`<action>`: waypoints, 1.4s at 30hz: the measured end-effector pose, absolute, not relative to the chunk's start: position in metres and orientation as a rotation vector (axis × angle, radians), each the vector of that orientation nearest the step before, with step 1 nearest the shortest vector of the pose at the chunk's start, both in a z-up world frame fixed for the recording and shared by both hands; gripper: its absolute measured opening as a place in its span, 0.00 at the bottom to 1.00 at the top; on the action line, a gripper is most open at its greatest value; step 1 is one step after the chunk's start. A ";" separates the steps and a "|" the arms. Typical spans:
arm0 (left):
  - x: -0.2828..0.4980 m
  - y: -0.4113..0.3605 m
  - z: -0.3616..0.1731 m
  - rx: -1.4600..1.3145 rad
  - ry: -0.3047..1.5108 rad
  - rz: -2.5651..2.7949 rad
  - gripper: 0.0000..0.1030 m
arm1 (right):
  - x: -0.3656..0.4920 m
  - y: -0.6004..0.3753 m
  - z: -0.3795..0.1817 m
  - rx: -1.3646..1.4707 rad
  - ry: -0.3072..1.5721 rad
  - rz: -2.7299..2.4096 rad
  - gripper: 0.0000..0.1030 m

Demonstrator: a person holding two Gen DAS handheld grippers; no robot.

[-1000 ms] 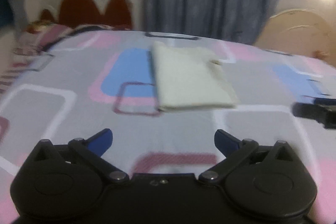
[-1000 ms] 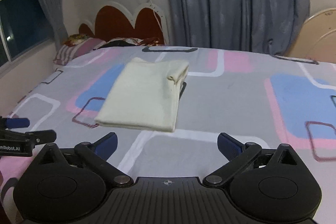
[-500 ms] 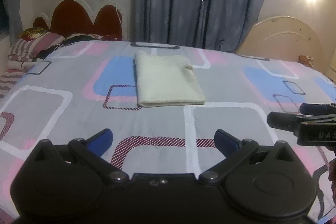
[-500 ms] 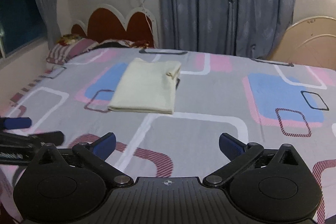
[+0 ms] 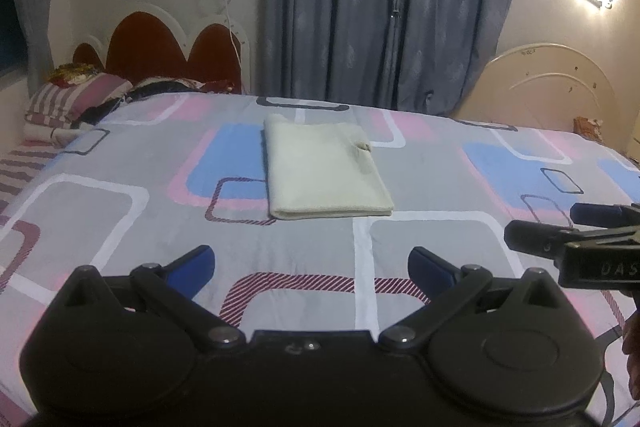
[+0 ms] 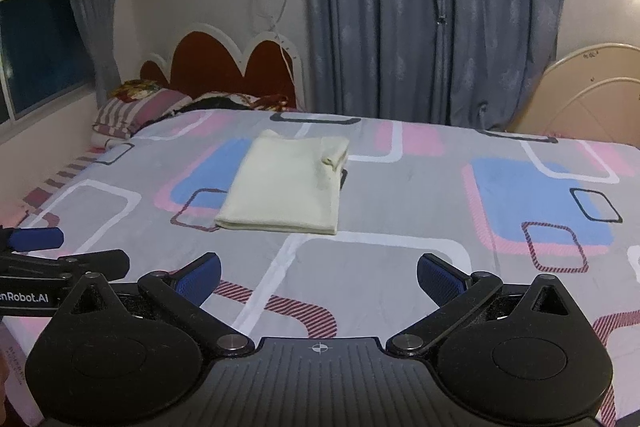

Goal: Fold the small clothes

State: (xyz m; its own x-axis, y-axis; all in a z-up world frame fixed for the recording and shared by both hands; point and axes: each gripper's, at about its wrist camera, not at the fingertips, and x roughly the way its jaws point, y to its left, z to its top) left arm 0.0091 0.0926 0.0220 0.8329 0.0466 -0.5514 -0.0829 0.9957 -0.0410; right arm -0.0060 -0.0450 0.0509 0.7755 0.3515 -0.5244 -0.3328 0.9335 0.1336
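Note:
A cream garment point(image 5: 324, 173) point(image 6: 286, 185) lies folded into a neat rectangle in the middle of the bed, with a small bunched corner at its far right. My left gripper point(image 5: 311, 269) hovers open near the bed's front edge, well short of the garment, nothing between its blue pads. My right gripper point(image 6: 318, 277) is open too and just as far back. Each gripper shows at the side of the other's view: the right one point(image 5: 576, 239) and the left one point(image 6: 44, 255).
The bedsheet point(image 5: 420, 195) is grey with pink, blue and white rectangles. Striped pillows point(image 5: 76, 99) and a red scalloped headboard point(image 5: 160, 55) sit at far left. Blue curtains point(image 5: 384, 3) hang behind, and a cream headboard point(image 5: 540, 87) leans at right.
Both grippers have drawn back and up from the folded garment, which now looks smaller and farther away. The garment has stayed in place.

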 end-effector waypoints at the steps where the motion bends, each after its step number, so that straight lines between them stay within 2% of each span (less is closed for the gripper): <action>1: 0.009 0.093 0.022 -0.065 0.581 0.072 1.00 | -0.005 -0.045 0.051 0.033 0.573 0.373 1.00; 42: 0.009 0.099 0.028 -0.054 0.562 0.093 1.00 | 0.000 -0.061 0.058 0.033 0.543 0.390 1.00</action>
